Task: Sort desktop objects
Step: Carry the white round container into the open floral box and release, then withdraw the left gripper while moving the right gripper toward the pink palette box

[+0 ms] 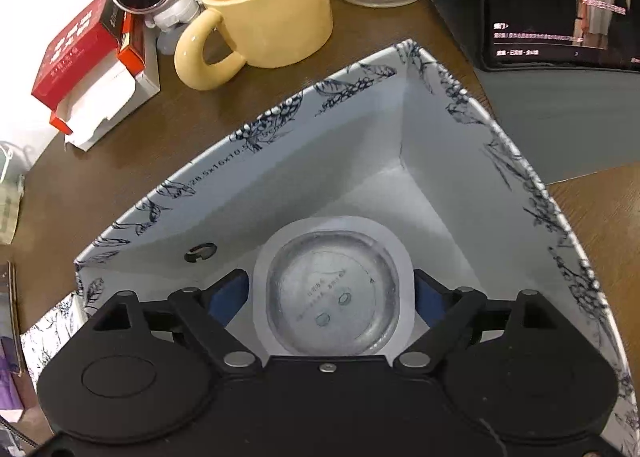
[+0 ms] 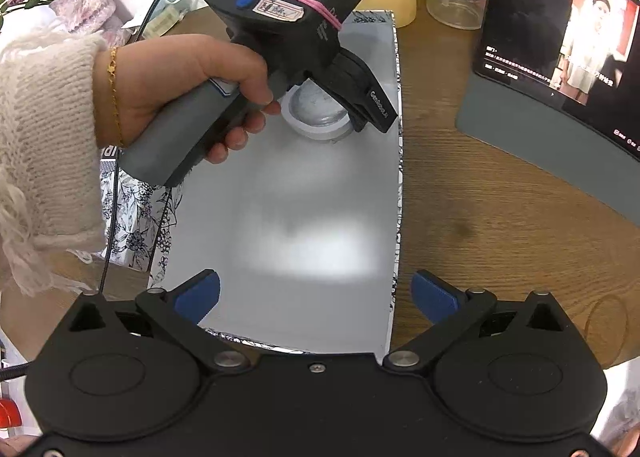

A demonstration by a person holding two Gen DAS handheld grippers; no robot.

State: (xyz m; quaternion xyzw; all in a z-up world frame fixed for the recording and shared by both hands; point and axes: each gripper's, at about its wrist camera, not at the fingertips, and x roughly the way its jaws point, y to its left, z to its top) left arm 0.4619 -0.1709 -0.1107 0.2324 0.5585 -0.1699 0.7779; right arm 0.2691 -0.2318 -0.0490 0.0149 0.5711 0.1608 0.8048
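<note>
Left gripper (image 1: 332, 293) has its blue pads clamped on a small clear plastic cup (image 1: 331, 291), holding it down inside the floral-print box (image 1: 280, 125). Right gripper (image 2: 316, 293) hangs spread wide and empty over the box's near end, yellow mug (image 1: 266, 3) sitting beyond the box.

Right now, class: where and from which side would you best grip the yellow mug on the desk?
Probably the yellow mug by its thick looped handle, coming from the box side: the mug stands upright, the handle juts toward the floral box, and its body looks wide for the fingers.
</note>
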